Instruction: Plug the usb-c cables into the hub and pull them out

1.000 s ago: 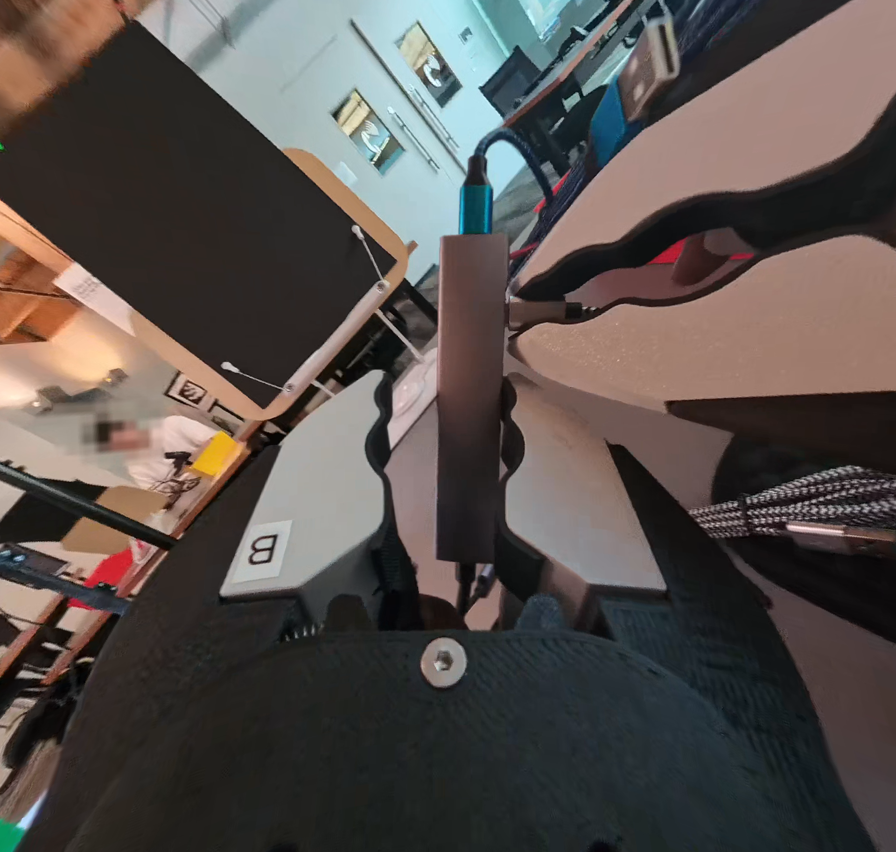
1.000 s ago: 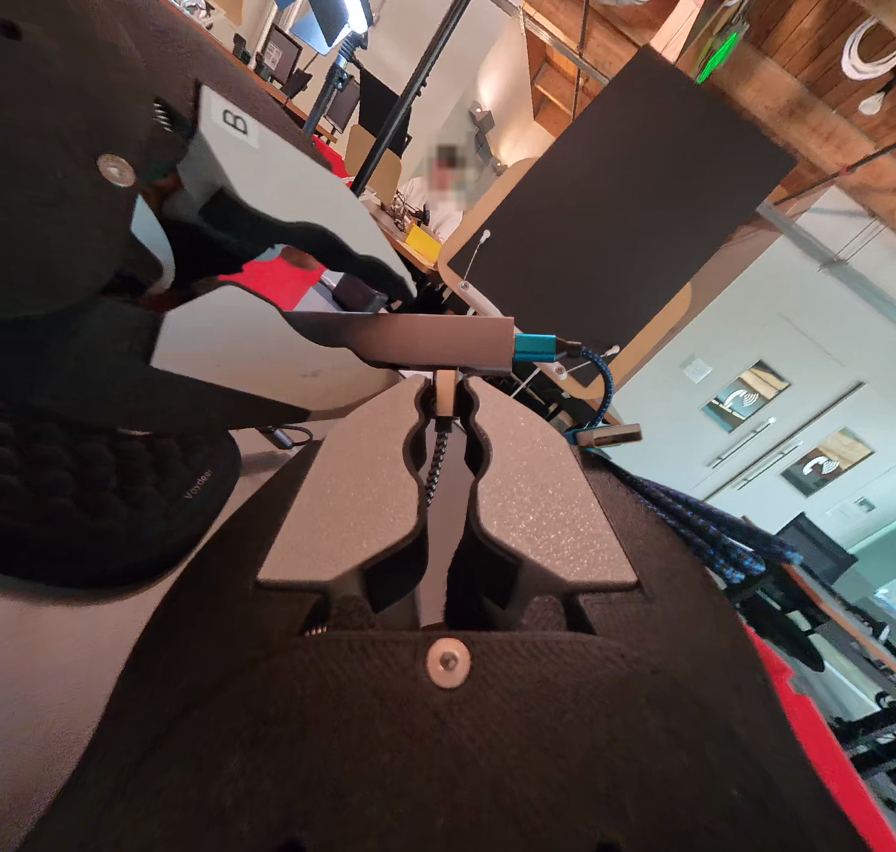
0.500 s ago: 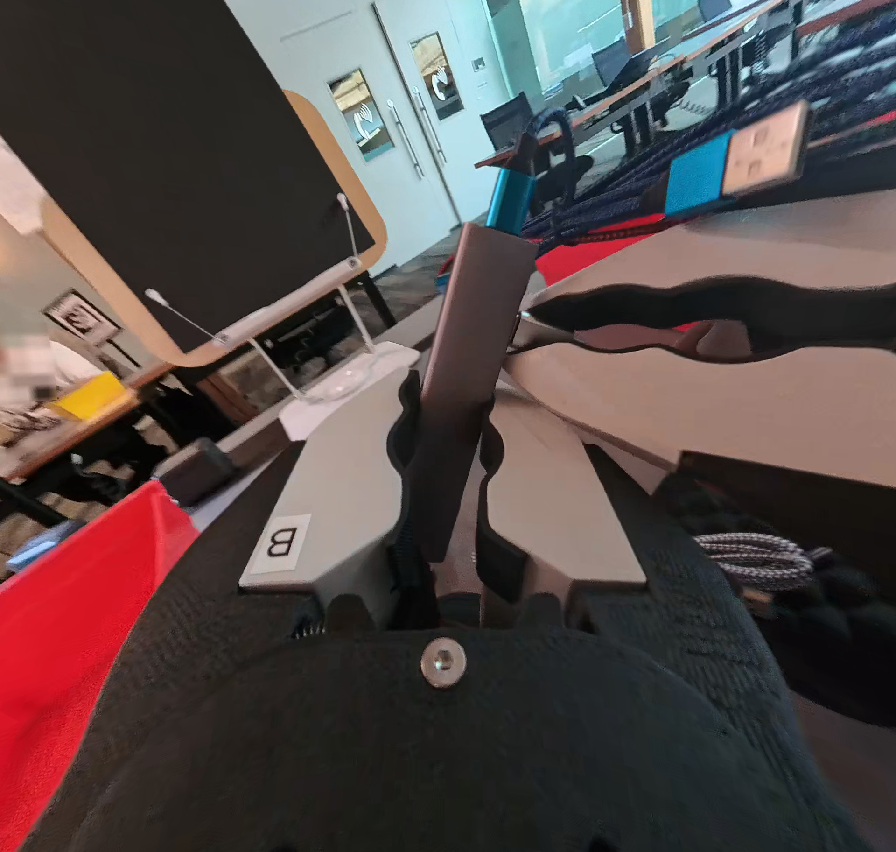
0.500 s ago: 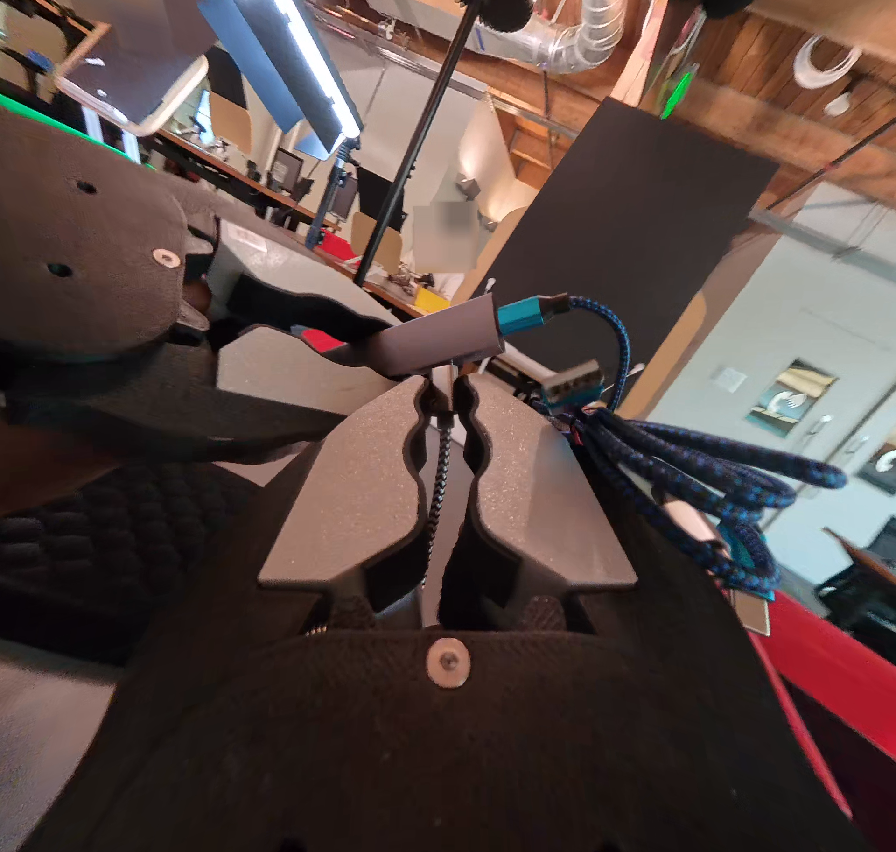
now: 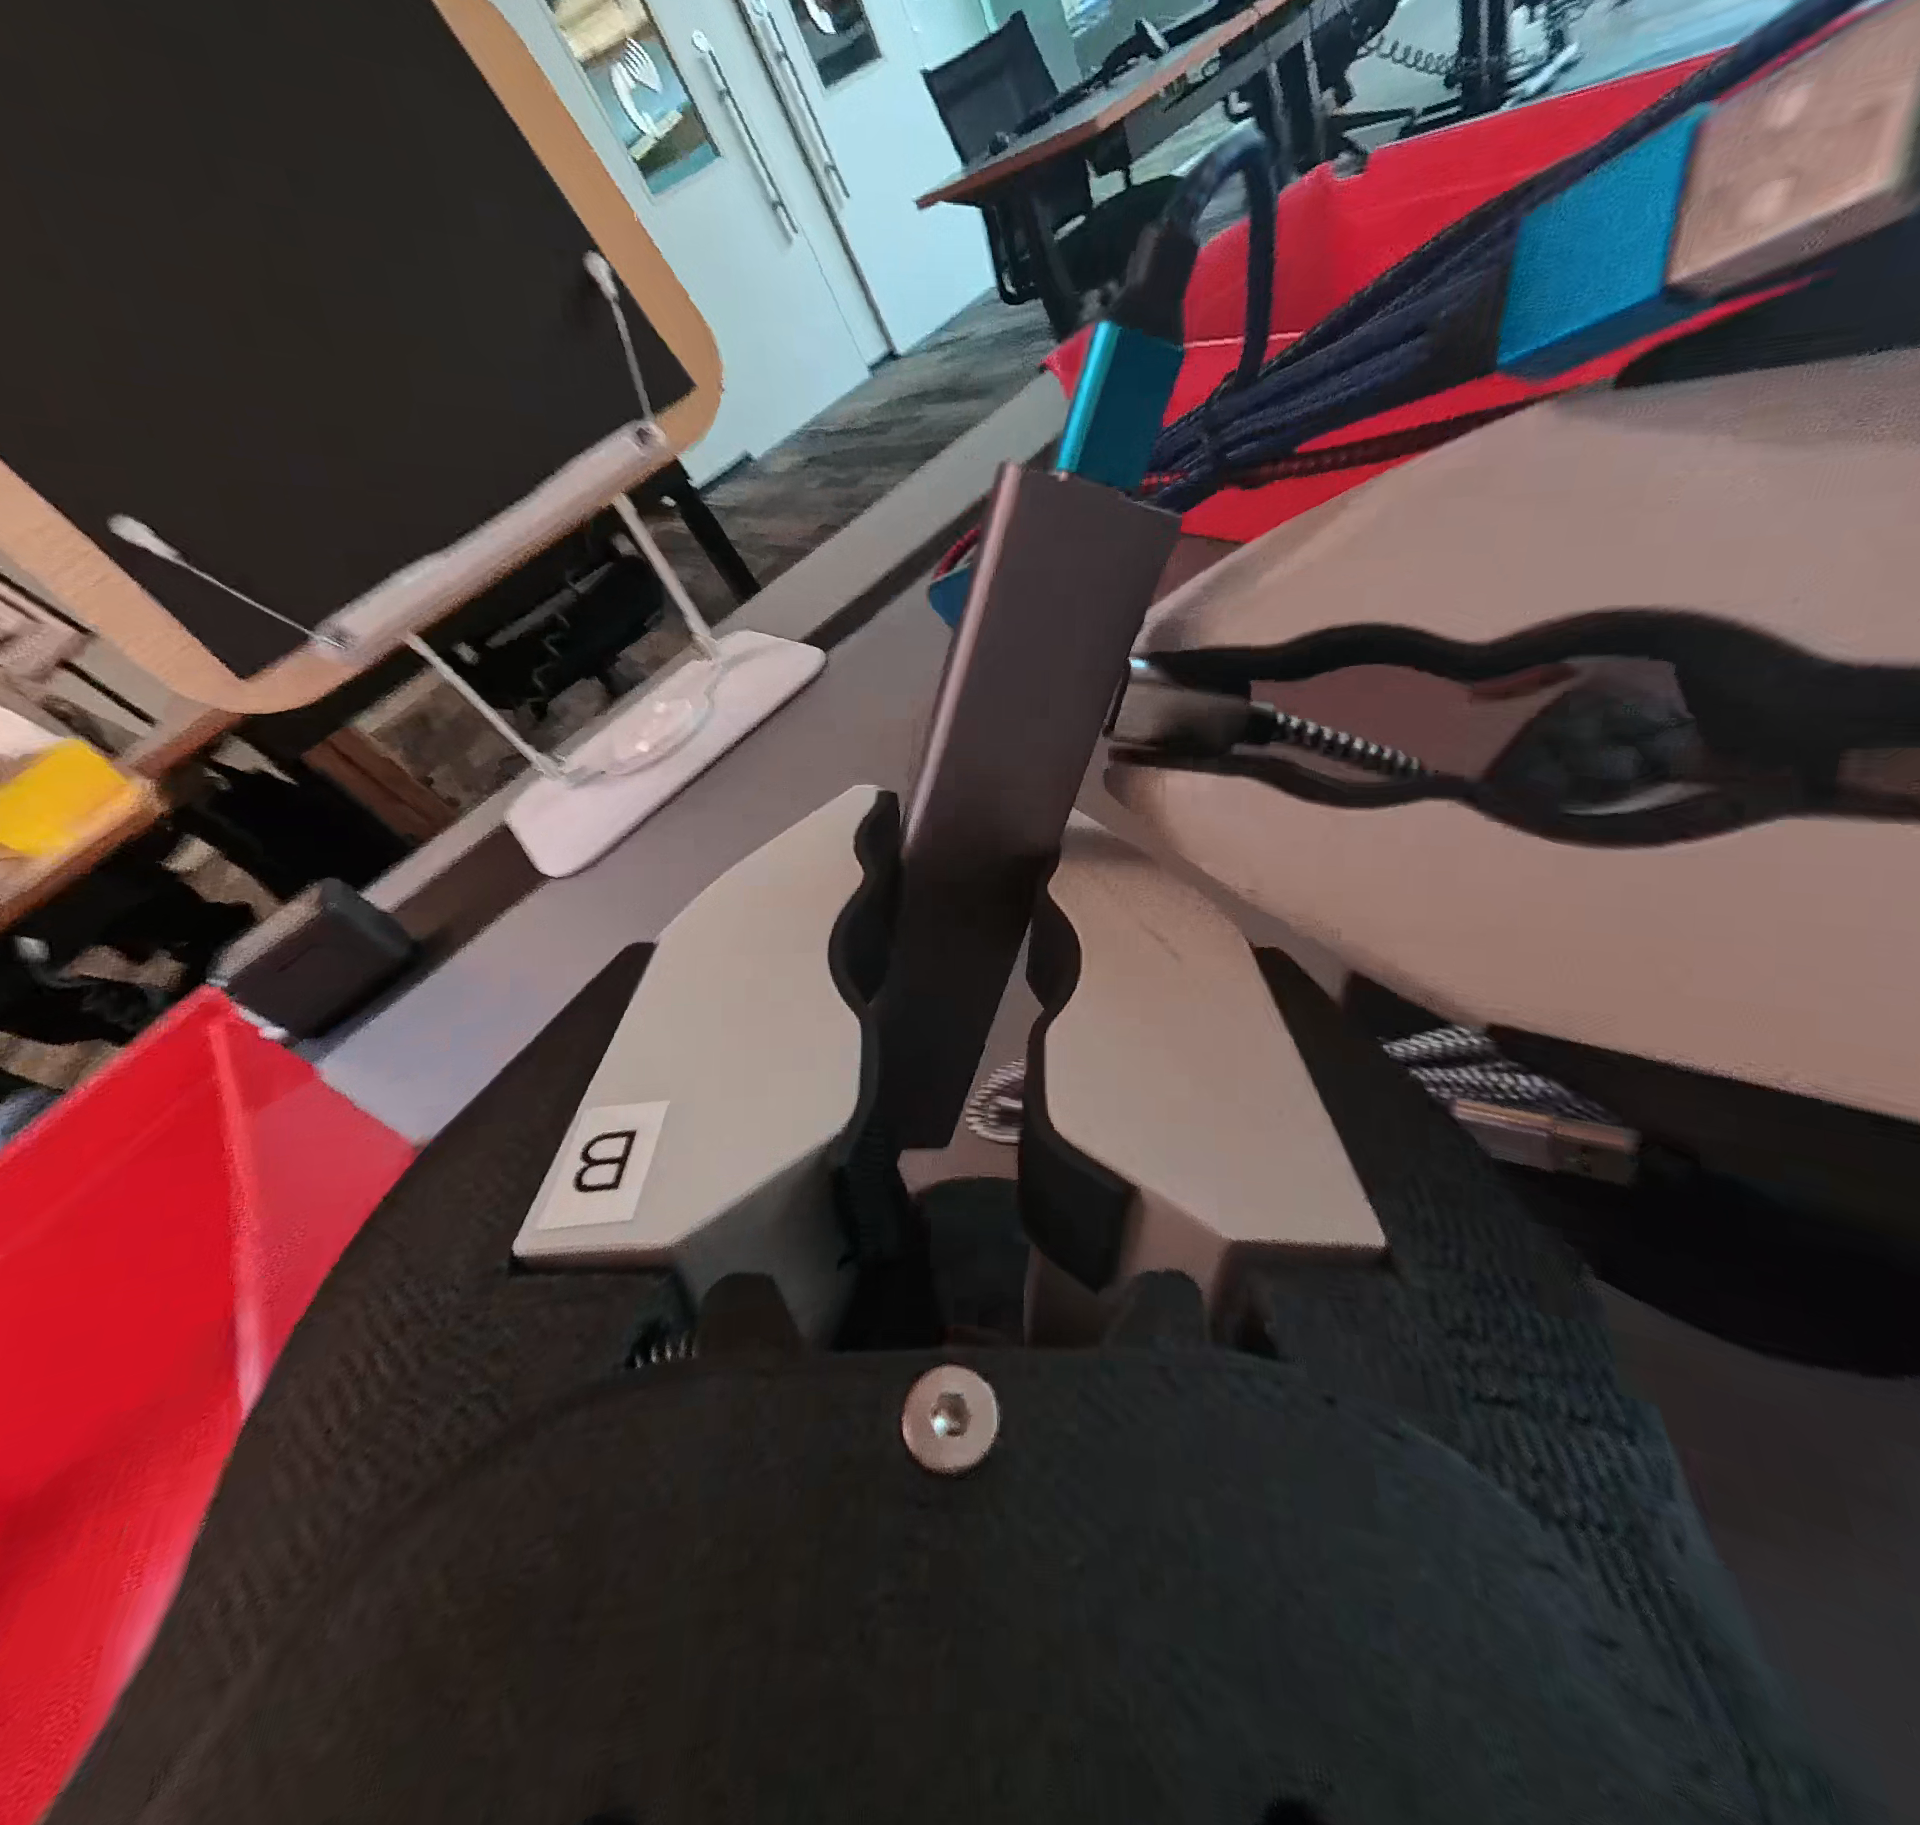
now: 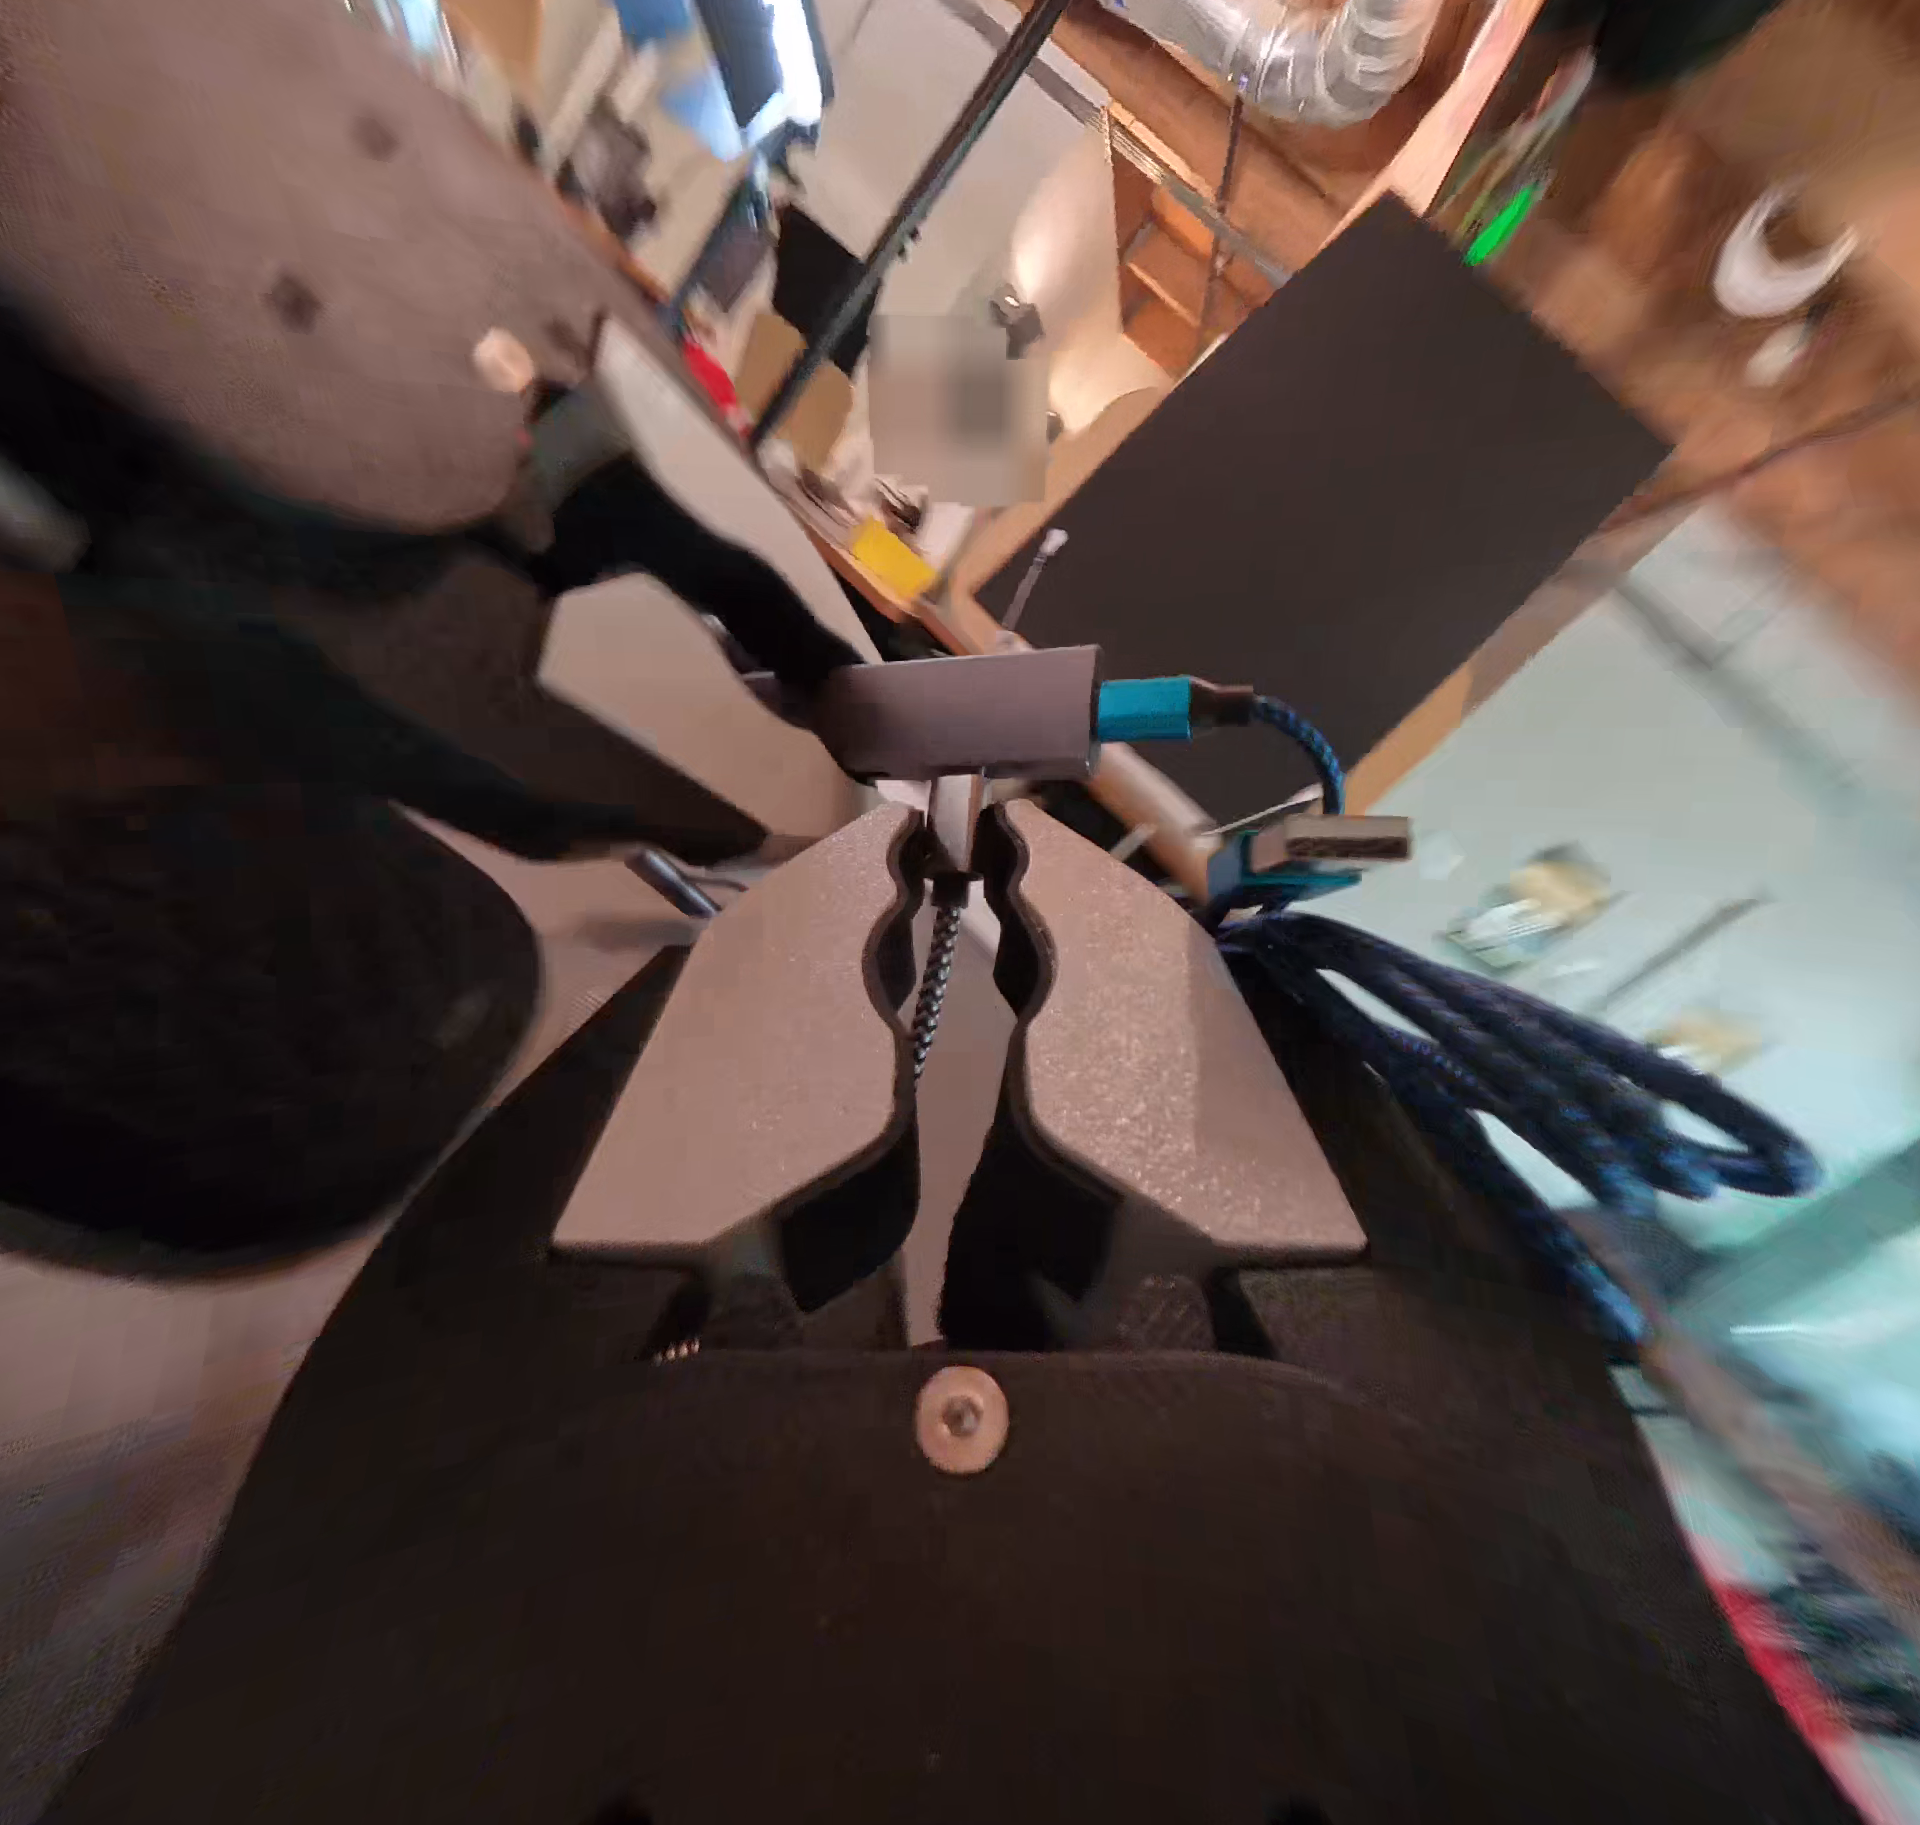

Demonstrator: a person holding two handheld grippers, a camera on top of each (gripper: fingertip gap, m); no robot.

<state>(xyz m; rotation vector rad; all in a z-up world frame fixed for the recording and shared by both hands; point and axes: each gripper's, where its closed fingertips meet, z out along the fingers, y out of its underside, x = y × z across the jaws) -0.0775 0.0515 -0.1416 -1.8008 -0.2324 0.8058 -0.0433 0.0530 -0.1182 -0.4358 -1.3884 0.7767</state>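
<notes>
My left gripper (image 5: 954, 866) is shut on a dark grey hub (image 5: 1023, 726), held tilted up off the table. A teal plug (image 5: 1117, 409) of a blue braided cable sits in the hub's far end. My right gripper (image 6: 953, 819) is shut on the silver plug (image 6: 954, 807) of a black-and-white braided cable (image 6: 933, 975), and the plug meets the hub's (image 6: 971, 710) side. In the left wrist view the right gripper (image 5: 1143, 705) comes in from the right with that plug (image 5: 1184, 715). The teal plug (image 6: 1143, 710) also shows in the right wrist view.
A coil of blue braided cable (image 6: 1507, 1089) hangs at the right with a loose USB-A plug (image 6: 1340, 840). A red bin (image 5: 125, 1256) is at the left. A black board on a white stand (image 5: 665, 747) stands behind. A black-and-white cable coil (image 5: 1496, 1100) lies on a dark pad.
Both grippers have swung together with the hub and cable, so the views rotated and the table came into the left view. The grips are the same. The right view is now blurred.
</notes>
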